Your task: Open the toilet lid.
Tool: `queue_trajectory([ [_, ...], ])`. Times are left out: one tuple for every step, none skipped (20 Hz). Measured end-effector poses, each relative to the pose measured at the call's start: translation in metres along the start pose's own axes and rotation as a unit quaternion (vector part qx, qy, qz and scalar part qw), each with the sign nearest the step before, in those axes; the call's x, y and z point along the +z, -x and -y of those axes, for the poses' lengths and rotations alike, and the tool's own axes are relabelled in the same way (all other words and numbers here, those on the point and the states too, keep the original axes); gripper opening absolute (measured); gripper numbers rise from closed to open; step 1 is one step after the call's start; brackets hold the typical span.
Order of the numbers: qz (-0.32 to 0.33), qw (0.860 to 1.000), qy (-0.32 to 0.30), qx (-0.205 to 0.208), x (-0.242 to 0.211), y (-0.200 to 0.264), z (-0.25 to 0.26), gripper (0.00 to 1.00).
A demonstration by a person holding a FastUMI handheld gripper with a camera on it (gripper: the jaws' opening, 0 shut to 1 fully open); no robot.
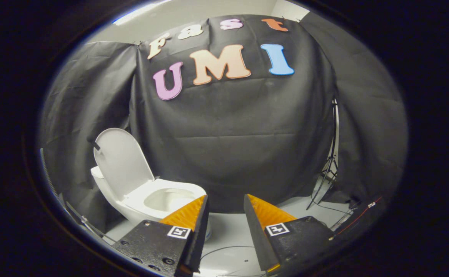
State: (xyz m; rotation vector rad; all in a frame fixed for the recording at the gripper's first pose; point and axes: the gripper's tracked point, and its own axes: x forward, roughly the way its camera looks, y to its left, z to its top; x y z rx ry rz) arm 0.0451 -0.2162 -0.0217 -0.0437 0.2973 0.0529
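One toilet (147,192) stands at ten o'clock from the gripper (226,200) — its lid (122,161) raised upright, bowl exposed. Gripper fingers sit narrowly apart, gripping nothing — bare floor (228,231) between them. Tripod stand (330,165) at two o'clock.

The near finger (193,215) covered the front of the toilet (132,200) bowl and part of its seat (162,190). The toilet's base was hidden in shadow. The stand (330,169) by the cloth wall was too thin to identify, its foot lost behind cloth.
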Motion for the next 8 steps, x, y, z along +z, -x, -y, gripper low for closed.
queue_trajectory([
  [0.006, 1.000, 0.003, 0.003, 0.002, 0.002, -0.001, 0.57],
  [0.015, 1.000, 0.007, 0.003, 0.005, 0.004, -0.002, 0.57],
  [0.025, 1.000, 0.010, 0.004, 0.008, 0.006, -0.002, 0.57],
  [0.036, 0.999, 0.011, 0.004, 0.012, 0.009, -0.002, 0.57],
  [0.045, 0.999, 0.013, 0.004, 0.014, 0.011, -0.002, 0.57],
  [0.051, 0.999, 0.014, 0.003, 0.015, 0.013, -0.002, 0.57],
  [0.057, 0.998, 0.016, 0.004, 0.017, 0.015, -0.002, 0.57],
  [0.062, 0.998, 0.018, 0.005, 0.019, 0.016, -0.003, 0.57],
])
